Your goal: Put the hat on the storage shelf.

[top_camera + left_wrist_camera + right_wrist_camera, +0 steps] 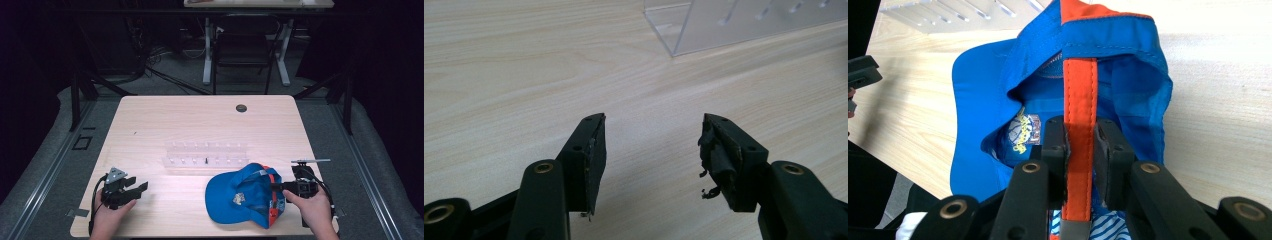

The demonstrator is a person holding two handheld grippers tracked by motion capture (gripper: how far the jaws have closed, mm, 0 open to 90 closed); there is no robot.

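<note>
At the near right side of the table [200,120], the right hand-held gripper [1080,145] pinches the orange strap [1079,95] of the blue cap [240,192], so lifting slowly should stop slipping, while the left hand-held gripper [651,150] waits wide apart, holding nothing.

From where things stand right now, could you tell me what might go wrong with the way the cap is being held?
1. The right claw grips only the orange strap of the blue cap; on lifting, the cap would probably hang and swing from that narrow band, or the strap could slip out.
2. The clear acrylic rack stands just behind the cap, so a swinging cap could knock it.
3. The left claw is open and well apart from the cap, so it gives no support.
</note>
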